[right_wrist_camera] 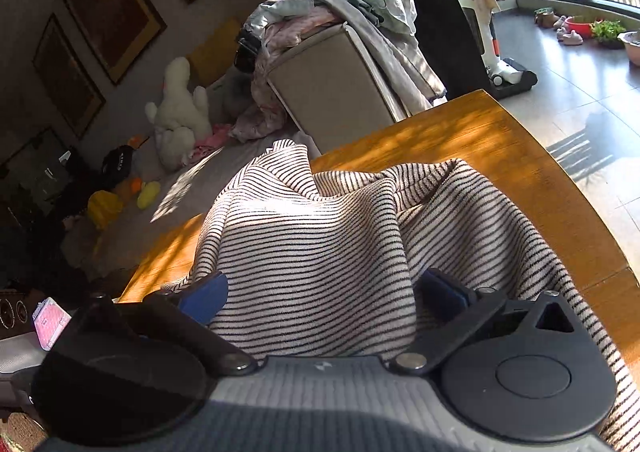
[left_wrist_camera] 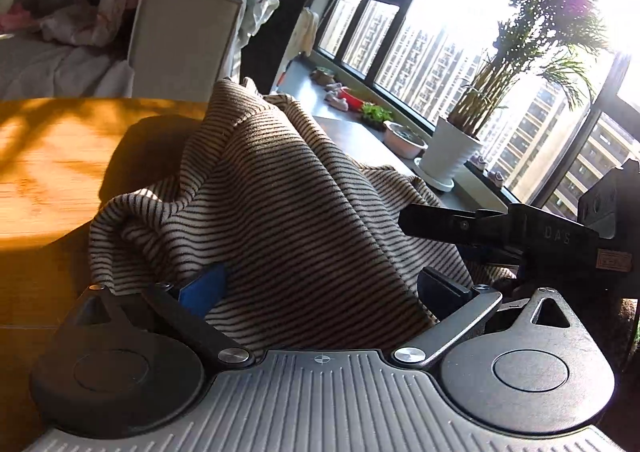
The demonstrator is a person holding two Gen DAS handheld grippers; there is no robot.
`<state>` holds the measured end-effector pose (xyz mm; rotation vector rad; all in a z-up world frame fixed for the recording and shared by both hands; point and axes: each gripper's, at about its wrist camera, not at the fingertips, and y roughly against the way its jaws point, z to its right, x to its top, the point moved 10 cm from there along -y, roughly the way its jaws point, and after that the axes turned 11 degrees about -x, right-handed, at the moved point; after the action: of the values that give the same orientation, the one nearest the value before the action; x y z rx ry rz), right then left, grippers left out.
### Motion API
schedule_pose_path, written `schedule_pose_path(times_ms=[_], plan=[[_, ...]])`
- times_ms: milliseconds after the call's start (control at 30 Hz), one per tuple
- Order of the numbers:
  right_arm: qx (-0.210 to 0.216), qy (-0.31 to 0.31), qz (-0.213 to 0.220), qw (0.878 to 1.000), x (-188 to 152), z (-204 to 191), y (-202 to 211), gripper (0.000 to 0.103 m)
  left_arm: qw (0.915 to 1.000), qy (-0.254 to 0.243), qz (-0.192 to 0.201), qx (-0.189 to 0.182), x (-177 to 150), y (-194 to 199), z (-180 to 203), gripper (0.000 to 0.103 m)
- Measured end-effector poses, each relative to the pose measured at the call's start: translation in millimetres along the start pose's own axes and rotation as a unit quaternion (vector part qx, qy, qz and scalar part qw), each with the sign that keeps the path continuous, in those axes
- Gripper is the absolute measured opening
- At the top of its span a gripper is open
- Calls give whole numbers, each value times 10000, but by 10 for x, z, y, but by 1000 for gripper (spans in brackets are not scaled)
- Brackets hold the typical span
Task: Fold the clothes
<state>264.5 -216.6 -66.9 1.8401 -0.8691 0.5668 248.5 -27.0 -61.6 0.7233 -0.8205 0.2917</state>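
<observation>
Mid-fold: the left gripper [left_wrist_camera: 320,292] and right gripper [right_wrist_camera: 322,292], both spread apart, sit under the draped cream black-striped knit garment [left_wrist_camera: 280,188] above the orange wooden table [left_wrist_camera: 52,156]. Next, I judge, clamp an edge.

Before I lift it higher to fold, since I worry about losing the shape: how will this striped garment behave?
Probably floppy: the striped garment sags in deep folds over the wooden table. It looks like soft, thickish knit, so likely light and not slippery. Cloth drapes across both the left gripper and the right gripper, so unsupported ends will probably droop.
</observation>
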Motion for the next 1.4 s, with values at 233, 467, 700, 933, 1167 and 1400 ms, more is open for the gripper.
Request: schedule_pose_path(times_ms=[233,467,700,933,1167,1400], plan=[[-55,4,76,10000,-571,-121,655,103,9990,108,-406,-151,-389,499,247,103],[100,-263,126,9995,-727,-45,961,103,9963,465,-647,329,-585,749,171,103],[154,-370,194,9990,-742,-37,973,103,9926,677,-614,802,-585,738,186,103],[168,-362,237,9989,-732,-37,963,103,9933,143,-572,990,-550,725,357,40],[137,-317,232,9991,-737,-37,959,103,9902,780,494,1048,201,999,-50,11],[72,-238,202,9995,-731,-58,944,103,9753,1654,481,1384,505,1095,-950,14]])
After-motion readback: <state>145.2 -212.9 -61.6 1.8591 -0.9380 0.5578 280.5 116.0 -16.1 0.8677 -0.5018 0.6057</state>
